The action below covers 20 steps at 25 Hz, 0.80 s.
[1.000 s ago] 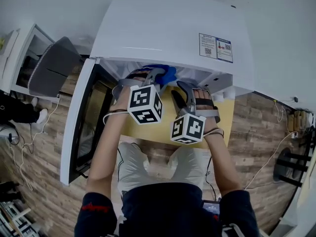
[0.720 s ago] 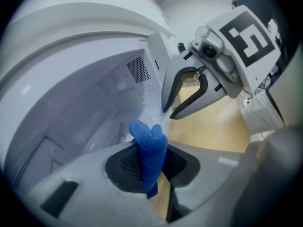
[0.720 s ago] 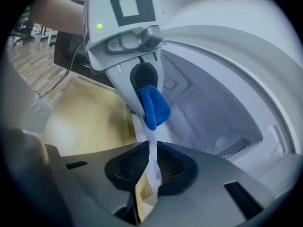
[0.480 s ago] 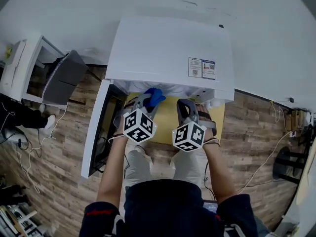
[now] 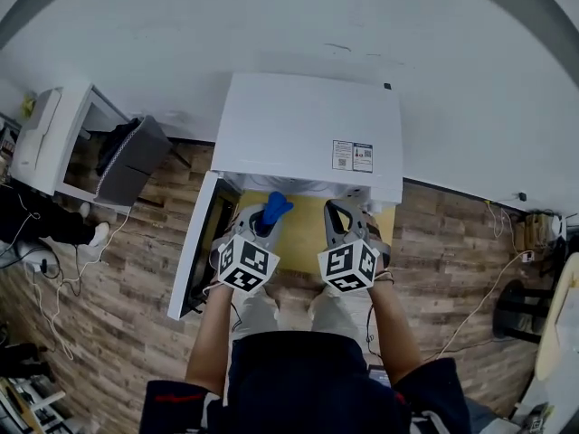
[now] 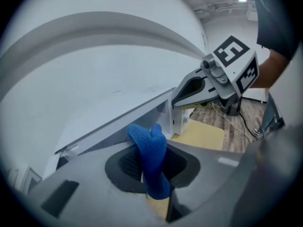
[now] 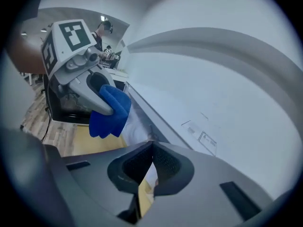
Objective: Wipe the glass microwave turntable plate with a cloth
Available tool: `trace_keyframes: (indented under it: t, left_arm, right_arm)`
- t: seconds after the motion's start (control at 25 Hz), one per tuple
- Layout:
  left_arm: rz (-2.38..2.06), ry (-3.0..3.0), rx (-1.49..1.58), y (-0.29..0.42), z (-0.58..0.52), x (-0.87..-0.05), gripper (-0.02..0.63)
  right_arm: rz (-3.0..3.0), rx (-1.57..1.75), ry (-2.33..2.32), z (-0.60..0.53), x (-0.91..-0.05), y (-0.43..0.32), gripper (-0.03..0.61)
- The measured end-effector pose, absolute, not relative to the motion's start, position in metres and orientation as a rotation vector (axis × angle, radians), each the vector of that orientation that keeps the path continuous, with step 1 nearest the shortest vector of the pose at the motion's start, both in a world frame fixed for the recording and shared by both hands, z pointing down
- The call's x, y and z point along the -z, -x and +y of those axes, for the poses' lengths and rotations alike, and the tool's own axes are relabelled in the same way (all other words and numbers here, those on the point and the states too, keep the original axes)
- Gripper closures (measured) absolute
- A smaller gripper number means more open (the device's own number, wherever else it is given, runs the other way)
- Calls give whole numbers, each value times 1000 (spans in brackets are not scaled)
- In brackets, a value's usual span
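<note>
Left gripper [image 6: 154,174] is clamping the blue cloth [image 6: 150,157]. The cloth is sitting pinched between both pads, with its free end sticking up past the fingertips. In the right gripper view the same cloth is hanging off the left gripper's tip as a folded bunch.

Right gripper [image 7: 150,167] is sitting fully closed, pads meeting. I'm seeing only a thin sliver of background between them and can't make out any object in there.

From the head view I'm holding both grippers side by side in front of me, near each other but apart, marker cubes facing up and tips pointing at the microwave front.

Under the tips I'm seeing a yellow surface [image 5: 308,220], running up to the microwave opening.

Next out is the white microwave [image 5: 308,125], top panel facing the camera with a label near its front right corner. Its door [image 5: 201,251] is hanging open on the left side.

I'm not finding the glass turntable plate in any view. The cavity is hidden under the top panel.

Further out there's wood-plank floor [image 5: 118,269], a white cabinet [image 5: 45,138] far left and cables [image 5: 488,278] trailing on the right.
</note>
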<state>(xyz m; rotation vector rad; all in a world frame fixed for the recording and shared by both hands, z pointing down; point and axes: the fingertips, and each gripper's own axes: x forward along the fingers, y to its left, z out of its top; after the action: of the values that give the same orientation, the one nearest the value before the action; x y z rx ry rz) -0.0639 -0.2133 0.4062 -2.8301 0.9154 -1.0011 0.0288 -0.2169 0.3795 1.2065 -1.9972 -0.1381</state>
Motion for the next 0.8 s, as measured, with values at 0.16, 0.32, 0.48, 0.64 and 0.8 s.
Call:
trace_keyframes:
  t: [0.16,0.32,0.48,0.64,0.8]
  left_arm:
    - [995,2823,936,69,-208,-374,556]
    - [1075,2826,844,74,-201,-341,556]
    - [1157,2810,737,80,-196,-307,556]
    - [1211,2782,641,85,-194,-275,557]
    - [1176,2763,540,81,-190,-237,557]
  right_arm:
    - [-2025,182,-1268,-215,-339,-30,569]
    - [-2068,209,-1343,-212,-297,-29,569]
    - [-2115,239,-1399,-209,-261,-31,569]
    - [-2152,275,-1452,-203,-233,-34,569]
    - [-2224,301,-1518,-194,-205,-33,569]
